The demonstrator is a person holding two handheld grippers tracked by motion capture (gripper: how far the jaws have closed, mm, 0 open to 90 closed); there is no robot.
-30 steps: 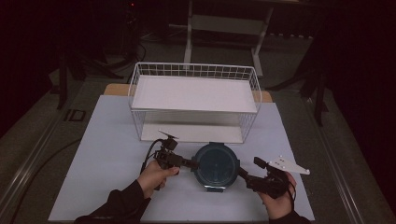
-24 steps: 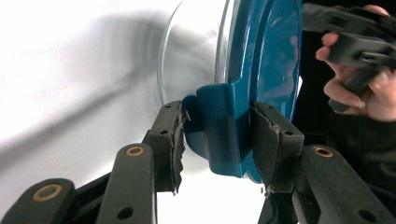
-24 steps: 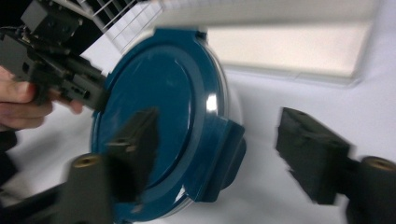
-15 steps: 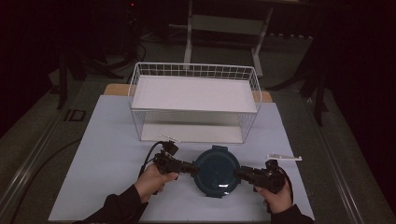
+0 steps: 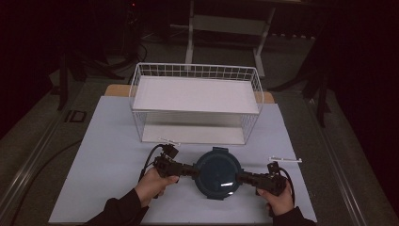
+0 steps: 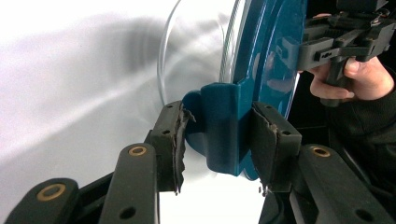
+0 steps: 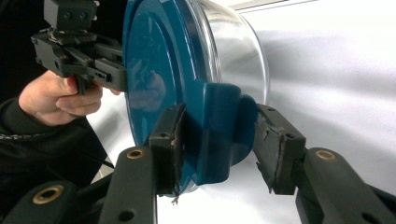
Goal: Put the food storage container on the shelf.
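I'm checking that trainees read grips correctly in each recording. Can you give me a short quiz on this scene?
1. True or false: the glass container sits inside the wire basket.
2. What do the fingers of the left gripper and the right gripper each straddle? A) a side clip of the lid B) the basket's rim C) a cable
3. What colour is the lid?

Key: 1 false, it rests on the table in front of the basket. 2 A; the right gripper's fingers have just been closing with the clip between them. 3 dark blue.
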